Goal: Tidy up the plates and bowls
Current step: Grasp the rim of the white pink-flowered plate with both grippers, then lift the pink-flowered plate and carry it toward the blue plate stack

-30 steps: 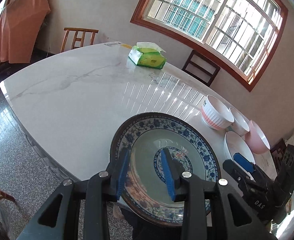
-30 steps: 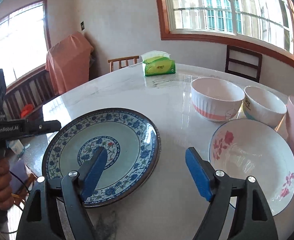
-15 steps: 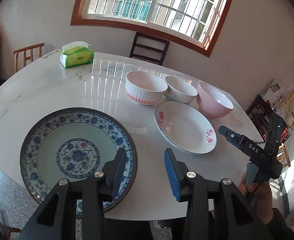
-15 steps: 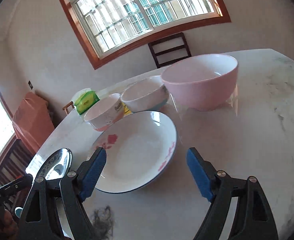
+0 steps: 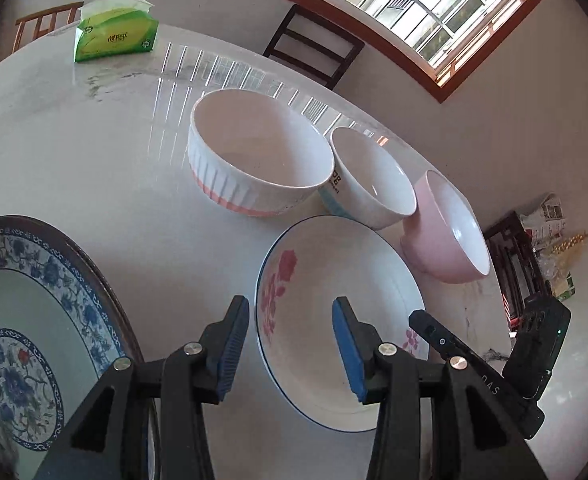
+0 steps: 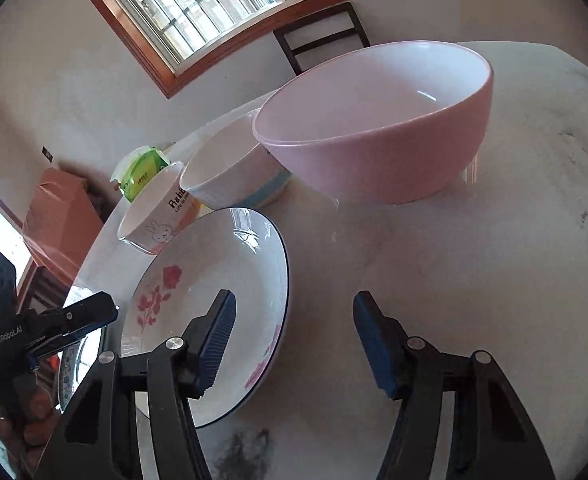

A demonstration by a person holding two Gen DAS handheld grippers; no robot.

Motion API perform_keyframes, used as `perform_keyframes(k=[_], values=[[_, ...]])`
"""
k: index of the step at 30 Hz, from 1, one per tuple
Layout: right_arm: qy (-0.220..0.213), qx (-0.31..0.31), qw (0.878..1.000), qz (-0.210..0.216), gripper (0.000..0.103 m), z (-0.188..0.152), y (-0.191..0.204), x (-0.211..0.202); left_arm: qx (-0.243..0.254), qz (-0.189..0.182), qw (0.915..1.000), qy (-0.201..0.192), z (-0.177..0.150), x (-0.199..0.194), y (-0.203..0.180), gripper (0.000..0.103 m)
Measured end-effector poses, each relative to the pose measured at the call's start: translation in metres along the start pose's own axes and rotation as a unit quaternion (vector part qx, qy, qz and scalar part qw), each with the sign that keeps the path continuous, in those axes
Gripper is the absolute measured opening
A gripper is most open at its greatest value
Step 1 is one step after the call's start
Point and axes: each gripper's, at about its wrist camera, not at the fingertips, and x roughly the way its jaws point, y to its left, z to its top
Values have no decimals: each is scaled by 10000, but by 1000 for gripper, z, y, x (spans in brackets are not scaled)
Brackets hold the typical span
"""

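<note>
Plainly, the pink bowl [image 6: 373,120] and flowered plate [image 6: 214,300] sit empty.

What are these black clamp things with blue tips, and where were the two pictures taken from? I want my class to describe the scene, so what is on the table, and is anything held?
A person holds a hand tool in each hand; each carries a camera looking along its two fingers. One picture looks past the left gripper, the other past the right gripper. On the marble table lie a blue patterned plate, a white flowered plate, a ribbed bowl, a small white bowl, a pink bowl and a tissue pack. Both grippers are open; nothing is held.
</note>
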Motion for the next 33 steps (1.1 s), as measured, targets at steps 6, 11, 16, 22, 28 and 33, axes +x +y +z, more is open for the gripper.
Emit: perform_keyframes(k=[6, 11, 16, 22, 28, 33], values=[[110, -617, 9976, -280, 49, 7, 14, 12, 118, 303, 9995, -7, 2, 22, -6, 44], [176, -1121, 9925, -453, 29, 2, 27, 18, 265, 424, 9987, 120, -4, 38, -12, 38], [185, -1102, 9931, -344, 21, 1, 24, 16, 402, 931, 9948, -45, -10, 36, -17, 20], [75, -1043, 9939, -359, 21, -1, 22, 9, 321, 869, 9957, -20, -24, 32, -19, 20], [-8, -1050, 9938, -368, 21, -5, 23, 2, 220, 761, 9969, 18, -37, 25, -16, 20], [-64, -1049, 9937, -380, 21, -9, 24, -4, 196, 735, 9971, 37, -47, 19, -16, 20]])
